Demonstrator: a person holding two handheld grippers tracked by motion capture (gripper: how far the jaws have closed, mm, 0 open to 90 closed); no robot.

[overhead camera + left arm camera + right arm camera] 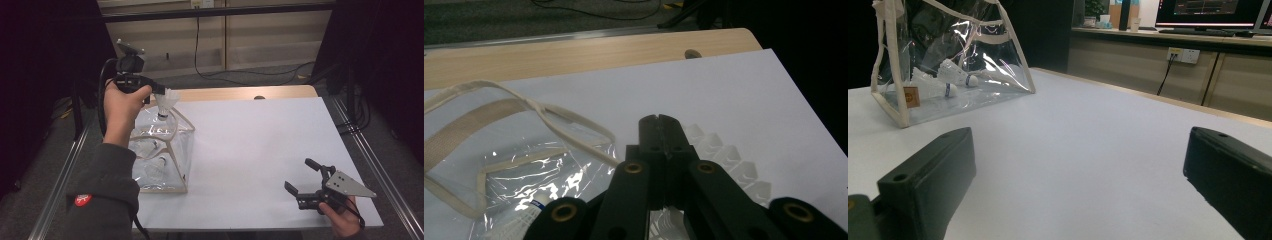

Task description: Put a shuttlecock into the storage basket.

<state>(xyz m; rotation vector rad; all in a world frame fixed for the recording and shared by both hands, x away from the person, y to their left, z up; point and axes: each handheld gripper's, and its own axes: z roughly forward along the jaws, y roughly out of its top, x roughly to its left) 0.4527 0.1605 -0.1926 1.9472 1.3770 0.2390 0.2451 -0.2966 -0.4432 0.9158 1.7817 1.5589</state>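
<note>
My left gripper [159, 93] is clamped on the shuttlecock [167, 104] above the clear bag [176, 165]: axis upright, cork down, feathers up. From the left gripper view, its jaws hide the cork. My right gripper [301, 181] gapes empty.

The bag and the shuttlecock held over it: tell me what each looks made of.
Bag: clear, glossy plastic film, going by the glare and the shuttlecocks visible through its wall, edged with cream woven-looking trim.
Shuttlecock, pinched by the left gripper: white skirt, feather or plastic, hard to tell; the scalloped rim shows in the left gripper view.
</note>
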